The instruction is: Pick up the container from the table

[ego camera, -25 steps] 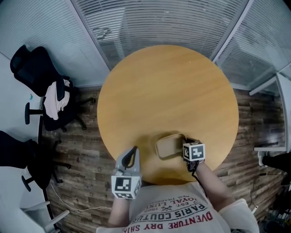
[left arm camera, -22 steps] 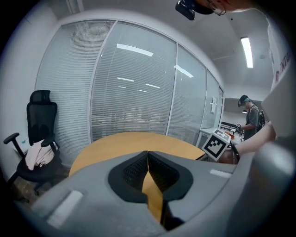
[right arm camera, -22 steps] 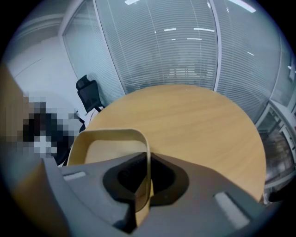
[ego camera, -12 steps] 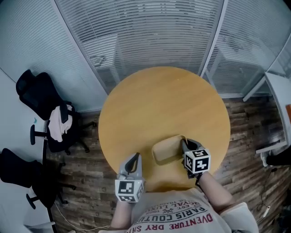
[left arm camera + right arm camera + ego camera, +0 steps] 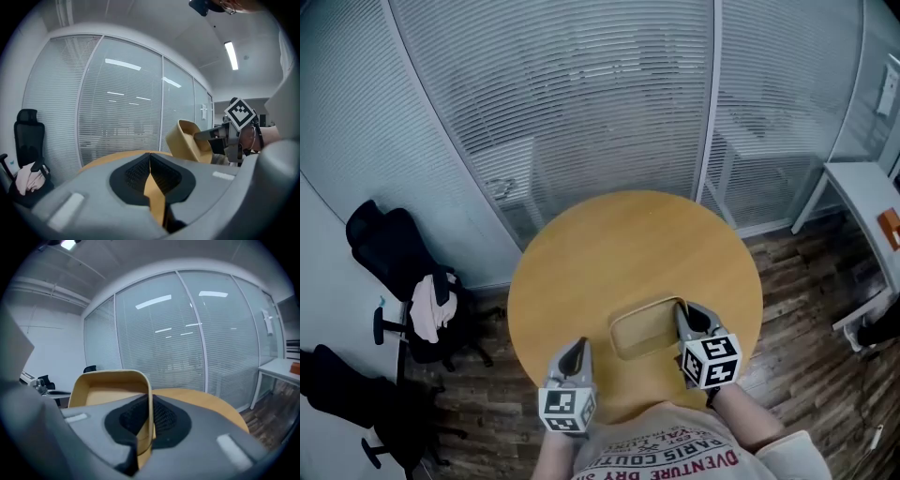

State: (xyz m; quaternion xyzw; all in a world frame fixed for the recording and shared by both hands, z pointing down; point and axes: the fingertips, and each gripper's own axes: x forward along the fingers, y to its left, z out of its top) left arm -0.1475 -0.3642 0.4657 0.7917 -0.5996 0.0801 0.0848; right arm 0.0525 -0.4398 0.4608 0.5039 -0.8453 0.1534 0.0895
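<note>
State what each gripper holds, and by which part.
Right gripper: the container, clamped by one wall at the rim. Left gripper: nothing, jaws shut.

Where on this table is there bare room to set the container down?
The far half of the table, toward the blinds, is bare, and so is its left side past the left tool. Only the near edge is crowded: the right tool holds the container there.

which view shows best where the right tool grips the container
The right gripper view: close up, the right tool is shut on the container wall. The head view shows the grip small, from above; the left gripper view shows it from the side.
</note>
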